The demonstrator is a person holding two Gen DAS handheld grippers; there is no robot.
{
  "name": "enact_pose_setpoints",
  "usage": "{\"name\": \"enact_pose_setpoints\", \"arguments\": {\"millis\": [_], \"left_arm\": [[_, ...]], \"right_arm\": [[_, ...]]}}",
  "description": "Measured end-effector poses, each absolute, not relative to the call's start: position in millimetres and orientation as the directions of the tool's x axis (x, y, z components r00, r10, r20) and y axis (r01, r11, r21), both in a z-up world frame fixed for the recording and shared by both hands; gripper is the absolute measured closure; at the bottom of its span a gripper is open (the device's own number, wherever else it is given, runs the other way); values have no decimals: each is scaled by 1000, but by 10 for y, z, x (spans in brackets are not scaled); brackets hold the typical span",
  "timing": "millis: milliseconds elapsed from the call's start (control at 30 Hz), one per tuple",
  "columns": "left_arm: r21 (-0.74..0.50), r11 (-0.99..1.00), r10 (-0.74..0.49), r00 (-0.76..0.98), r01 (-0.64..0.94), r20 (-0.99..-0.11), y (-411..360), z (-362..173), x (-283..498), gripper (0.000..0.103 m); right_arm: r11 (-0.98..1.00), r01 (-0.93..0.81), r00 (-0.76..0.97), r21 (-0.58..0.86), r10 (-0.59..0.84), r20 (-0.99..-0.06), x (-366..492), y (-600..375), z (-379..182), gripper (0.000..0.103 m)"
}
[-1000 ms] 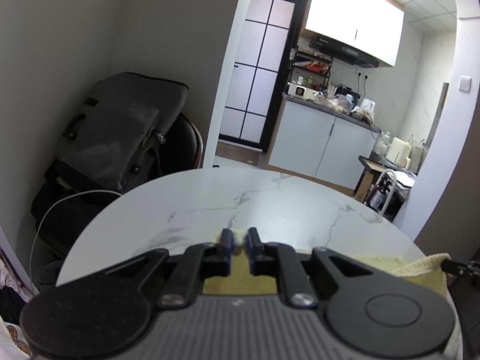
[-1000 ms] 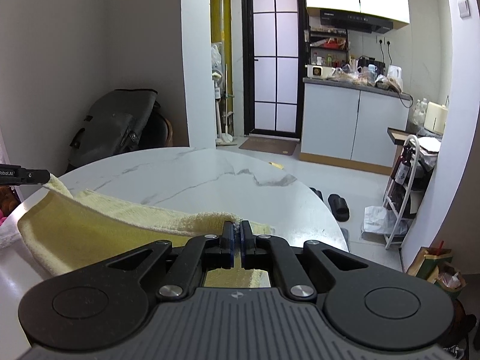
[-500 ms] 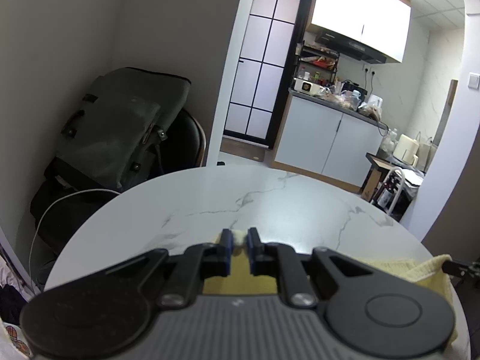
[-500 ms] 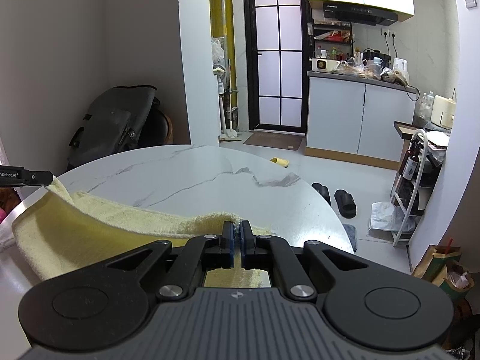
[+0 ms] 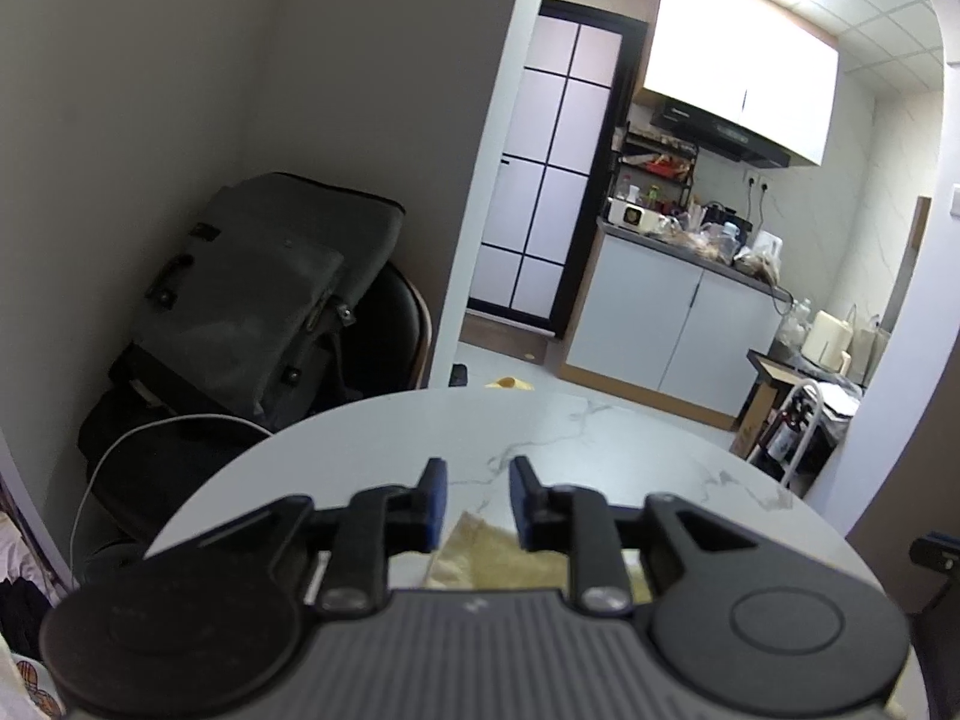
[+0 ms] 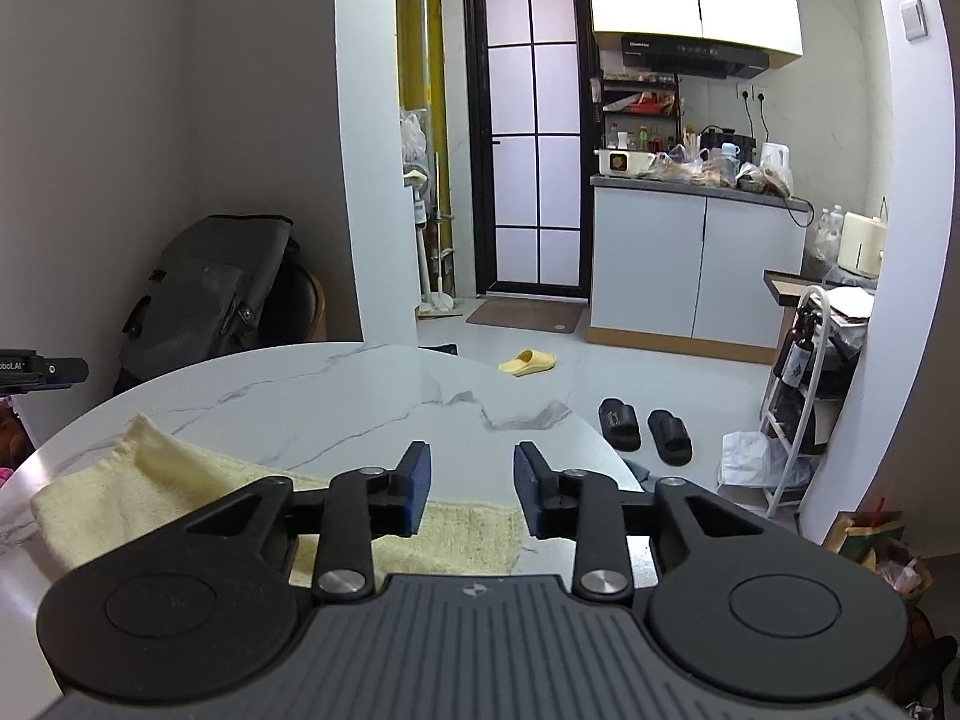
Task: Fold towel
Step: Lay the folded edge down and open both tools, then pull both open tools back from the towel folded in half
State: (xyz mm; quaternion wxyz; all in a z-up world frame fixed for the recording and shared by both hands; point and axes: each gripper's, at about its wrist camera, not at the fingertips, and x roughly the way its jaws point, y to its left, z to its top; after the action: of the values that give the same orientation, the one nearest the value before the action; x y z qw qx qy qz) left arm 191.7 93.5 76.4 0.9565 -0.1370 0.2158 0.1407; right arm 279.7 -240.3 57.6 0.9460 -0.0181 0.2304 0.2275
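Towel (image 6: 150,495), pale yellow terry, soft, light and limp, lies on the marble counter (image 6: 336,396) just under my left hand-held gripper (image 5: 474,501) and right hand-held gripper (image 6: 471,489), both gaping and empty; I'd pinch its near corners.

"obot.ai" on left tool (image 6: 36,367)

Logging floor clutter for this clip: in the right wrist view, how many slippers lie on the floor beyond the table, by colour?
Yellow slipper: 1
Black slippers: 2
Total: 3
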Motion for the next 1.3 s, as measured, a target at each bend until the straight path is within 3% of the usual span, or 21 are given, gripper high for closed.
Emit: {"name": "enact_pose_setpoints", "arguments": {"millis": [333,500,1000,1067,1133,1233,1300], "left_arm": [[-160,941,183,843,-300,-505,806,646,1776,69],[-144,946,175,831,-291,-528,772,569,1743,68],[-128,949,172,814,-287,-554,820,538,1826,62],[-131,949,168,813,-286,-557,826,558,1845,62],[-134,949,166,814,-285,-557,837,552,1863,62],[-140,949,162,816,-283,-554,859,545,1869,62],[-145,948,160,819,-283,-552,874,550,1865,62]], "right_arm": [[873,-484,742,57,444,-502,2711,-2326,464,65],[875,-482,728,49,431,-533,2722,-2291,370,56],[869,-494,698,34,420,-580,2868,-2235,143,56],[868,-497,701,23,417,-579,2885,-2231,136,62],[874,-485,711,18,406,-573,2905,-2236,136,81],[881,-472,726,9,394,-564,2929,-2240,148,94],[884,-468,733,3,390,-556,2938,-2238,167,97]]}}
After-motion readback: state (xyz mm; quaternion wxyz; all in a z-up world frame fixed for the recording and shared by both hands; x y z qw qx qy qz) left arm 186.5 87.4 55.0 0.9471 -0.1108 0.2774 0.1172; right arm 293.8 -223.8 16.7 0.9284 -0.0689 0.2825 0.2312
